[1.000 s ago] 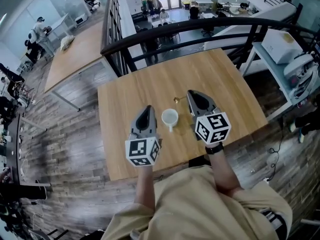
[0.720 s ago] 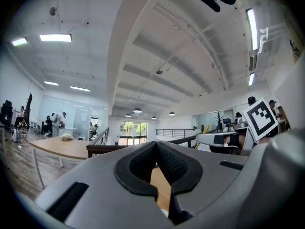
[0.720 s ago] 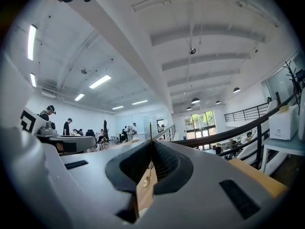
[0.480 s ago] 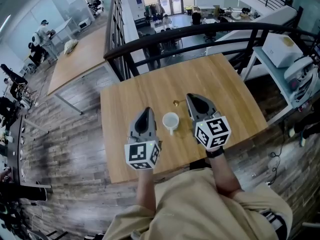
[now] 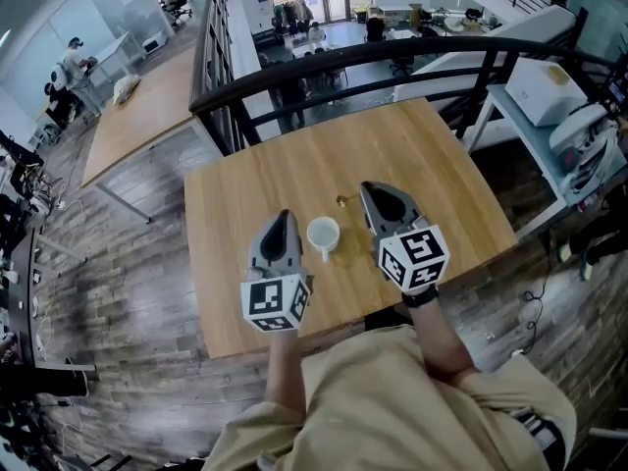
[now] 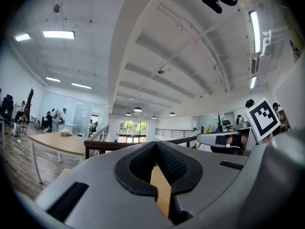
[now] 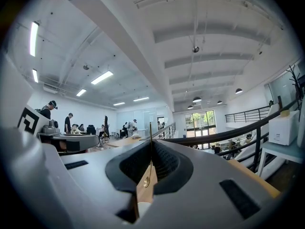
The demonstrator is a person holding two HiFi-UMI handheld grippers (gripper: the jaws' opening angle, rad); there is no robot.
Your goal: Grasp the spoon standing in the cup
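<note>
A white cup [image 5: 323, 234] stands on the wooden table [image 5: 422, 155] between my two grippers, with nothing in it. The small gold spoon [image 5: 344, 201] is out of the cup, beyond its far right rim. My right gripper [image 5: 371, 188] is shut on the spoon's thin handle. In the right gripper view the spoon [image 7: 149, 168] hangs upright between the closed pads of my right gripper [image 7: 151, 142], bowl end nearer the camera. My left gripper [image 5: 283, 216] rests left of the cup, touching nothing. In its own view my left gripper [image 6: 156, 144] is shut, and only table wood shows behind its tips.
A black railing [image 5: 294, 67] runs along the table's far edge, with a drop to a lower floor behind it. To the right stands a pale side table with a white box [image 5: 540, 91] on it. The person's torso is at the near table edge.
Neither gripper has visibly moved. The right gripper keeps its hold on the spoon, and only the head view has shifted slightly.
</note>
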